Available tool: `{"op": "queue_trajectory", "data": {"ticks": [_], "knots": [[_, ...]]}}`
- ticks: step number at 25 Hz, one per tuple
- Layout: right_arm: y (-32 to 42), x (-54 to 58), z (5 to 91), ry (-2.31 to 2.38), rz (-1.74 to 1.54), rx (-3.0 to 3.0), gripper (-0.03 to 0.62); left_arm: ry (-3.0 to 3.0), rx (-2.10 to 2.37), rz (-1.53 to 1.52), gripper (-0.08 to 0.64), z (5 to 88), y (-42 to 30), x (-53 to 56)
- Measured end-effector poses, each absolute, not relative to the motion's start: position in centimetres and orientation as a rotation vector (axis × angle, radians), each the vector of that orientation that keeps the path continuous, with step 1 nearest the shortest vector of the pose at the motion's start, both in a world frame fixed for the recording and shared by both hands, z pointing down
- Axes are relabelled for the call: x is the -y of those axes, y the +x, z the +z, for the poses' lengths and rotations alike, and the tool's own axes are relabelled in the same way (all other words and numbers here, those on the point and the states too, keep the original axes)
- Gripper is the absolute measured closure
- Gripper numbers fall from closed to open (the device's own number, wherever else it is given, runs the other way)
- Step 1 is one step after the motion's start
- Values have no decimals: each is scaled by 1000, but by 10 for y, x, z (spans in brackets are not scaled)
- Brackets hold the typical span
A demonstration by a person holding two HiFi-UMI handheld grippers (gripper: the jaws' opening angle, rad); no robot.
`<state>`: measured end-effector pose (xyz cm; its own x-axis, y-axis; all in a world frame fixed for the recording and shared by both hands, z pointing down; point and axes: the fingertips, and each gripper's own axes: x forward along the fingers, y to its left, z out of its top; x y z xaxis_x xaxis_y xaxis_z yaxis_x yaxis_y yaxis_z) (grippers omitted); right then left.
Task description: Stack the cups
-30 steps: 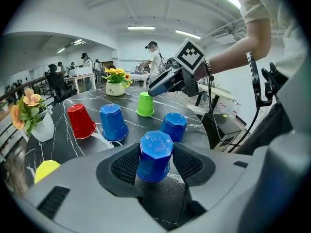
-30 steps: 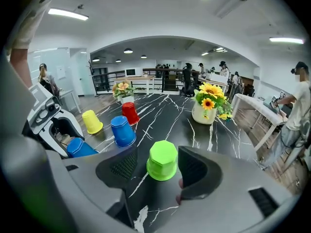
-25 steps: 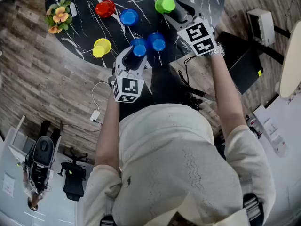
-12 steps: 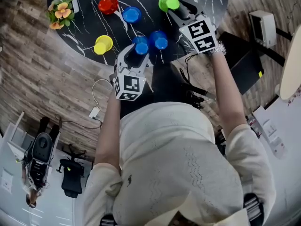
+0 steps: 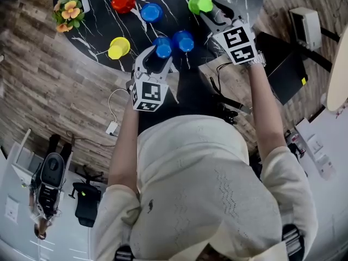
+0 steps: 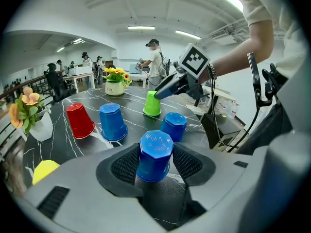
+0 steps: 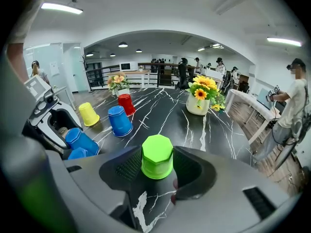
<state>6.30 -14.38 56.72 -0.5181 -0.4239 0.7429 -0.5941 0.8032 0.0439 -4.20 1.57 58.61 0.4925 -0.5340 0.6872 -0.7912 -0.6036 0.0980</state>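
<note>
Right now your L gripper (image 5: 161,52) is clamped on a blue cup (image 6: 155,149), pads snug on both sides. The cup is upside down on the black table (image 5: 98,31). Your R gripper (image 7: 157,168) has just been closing its jaws and now pinches the green cup (image 7: 157,155), also inverted. Ref the flower pot (image 5: 69,12): red cup (image 5: 123,2) is nearest, 2nd blue cup (image 5: 151,12) just past the red. Yellow cup (image 5: 118,48) is on the pot's side toward you. Green cup sits farthest across, and a 3rd blue cup (image 5: 184,41) is just beside the held one.

This is an open-plan office or lab hall. Strip lights (image 7: 60,8) run overhead and people (image 6: 154,57) stand at other tables (image 7: 249,104). A chair (image 5: 87,211) sits on the wood floor (image 5: 43,102).
</note>
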Motion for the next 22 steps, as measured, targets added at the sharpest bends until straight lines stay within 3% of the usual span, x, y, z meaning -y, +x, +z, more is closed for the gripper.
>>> {"op": "queue_trajectory", "data": {"ticks": [22], "knots": [[99,62,576,773,359,2151,382,2346,1084,841,324,589,-38,-18]]}}
